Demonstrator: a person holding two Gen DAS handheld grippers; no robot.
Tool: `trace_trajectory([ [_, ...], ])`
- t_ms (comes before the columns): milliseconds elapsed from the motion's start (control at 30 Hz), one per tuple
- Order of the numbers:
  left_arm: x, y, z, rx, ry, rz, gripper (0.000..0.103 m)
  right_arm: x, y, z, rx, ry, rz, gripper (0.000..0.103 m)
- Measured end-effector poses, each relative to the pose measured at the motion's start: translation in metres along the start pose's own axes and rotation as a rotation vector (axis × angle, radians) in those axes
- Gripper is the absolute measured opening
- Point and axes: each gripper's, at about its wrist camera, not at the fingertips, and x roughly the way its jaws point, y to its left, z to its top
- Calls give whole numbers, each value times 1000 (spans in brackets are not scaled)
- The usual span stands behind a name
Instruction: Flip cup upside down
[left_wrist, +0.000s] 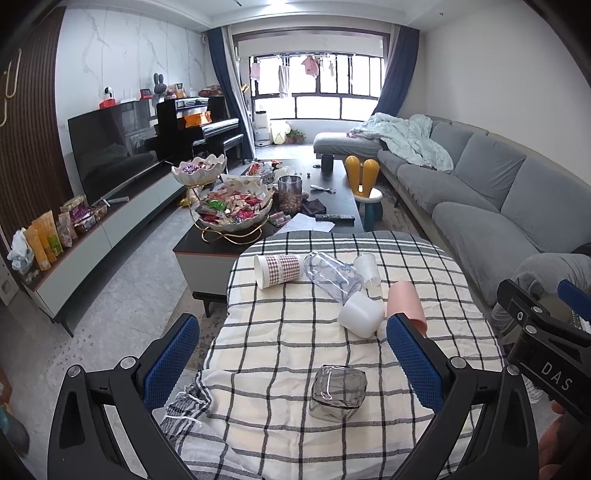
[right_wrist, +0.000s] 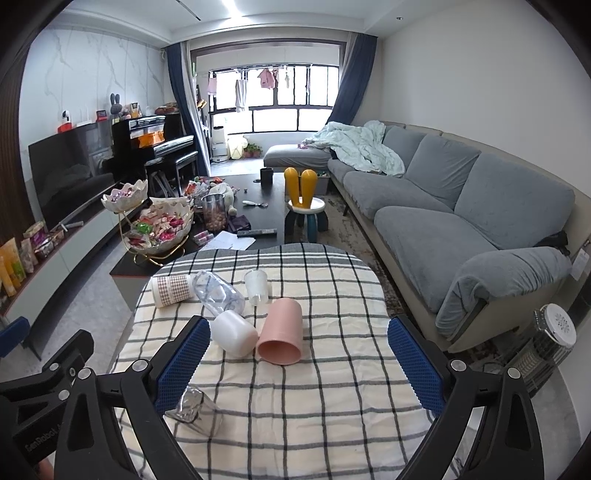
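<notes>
Risk of nudging the neighbouring white cup (right_wrist: 234, 333) arises as the right gripper (right_wrist: 299, 363), jaws spread and empty, faces the pink cup (right_wrist: 280, 334) lying sideways at 12 o'clock on the checked cloth (right_wrist: 332, 398).

Open cloth (right_wrist: 332, 387) front-right; smoky glass (left_wrist: 338, 393) near-left, pink cup (right_wrist: 280, 332) & white cup (right_wrist: 234, 332) crowding mid

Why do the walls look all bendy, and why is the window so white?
Left wrist view: fisheye lens bows the sofa and walls; black corners. Right wrist view: same curve, window overexposed by daylight, while the pink cup and checked cloth stay sharp.
</notes>
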Motion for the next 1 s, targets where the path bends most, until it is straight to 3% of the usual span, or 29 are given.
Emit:
trace_trajectory([
  [300, 4, 3, -2, -21, 27, -28, 103, 0, -2, -1, -1, 3, 0, 97],
  [1000, 7, 2, -5, -15, 18, 10, 103, 0, -1, -1, 3, 5, 2, 98],
])
